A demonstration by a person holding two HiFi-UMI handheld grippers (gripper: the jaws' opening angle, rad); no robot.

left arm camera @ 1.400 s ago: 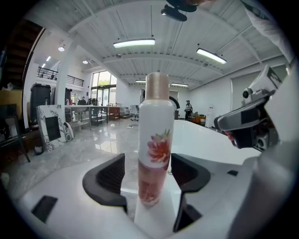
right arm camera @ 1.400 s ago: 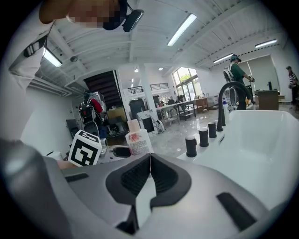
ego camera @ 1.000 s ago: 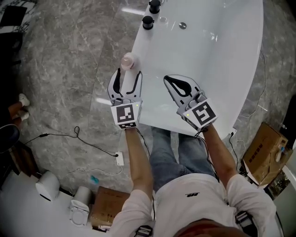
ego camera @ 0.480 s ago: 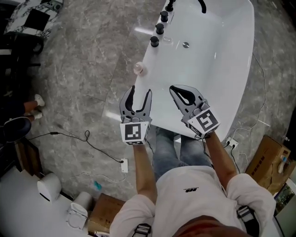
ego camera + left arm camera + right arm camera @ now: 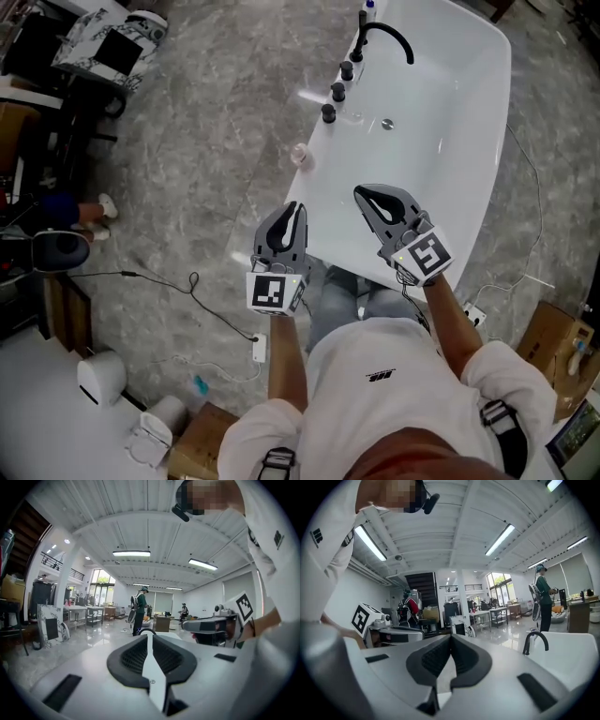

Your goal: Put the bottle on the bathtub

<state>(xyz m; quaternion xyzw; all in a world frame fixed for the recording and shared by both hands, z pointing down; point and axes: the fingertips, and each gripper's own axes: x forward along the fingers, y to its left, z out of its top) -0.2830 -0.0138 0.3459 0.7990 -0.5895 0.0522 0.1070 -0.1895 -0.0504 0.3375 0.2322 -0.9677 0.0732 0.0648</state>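
**Bottle on the tub rim, both grippers empty**

The bottle [image 5: 300, 155] stands on the bathtub [image 5: 441, 103], on the flat white rim along its left edge. From your head view you look down on its pale pink top. It sits just short of the row of black knobs [image 5: 337, 92] and the curved black faucet [image 5: 386, 39] further along the same rim.

Your left gripper [image 5: 296, 212] is pulled clear of the bottle, over the near left corner of the tub. In the left gripper view its jaws are pressed together along their whole length with nothing between them.

Your right gripper [image 5: 367, 194] hangs over the near end of the basin, level with the left one and well apart from the bottle. In the right gripper view its jaws meet at the tips and grip nothing.

Neither gripper touches the tub or the bottle. The grey marble floor [image 5: 178, 169] lies to your left, with a black cable [image 5: 183, 295] trailing across it.
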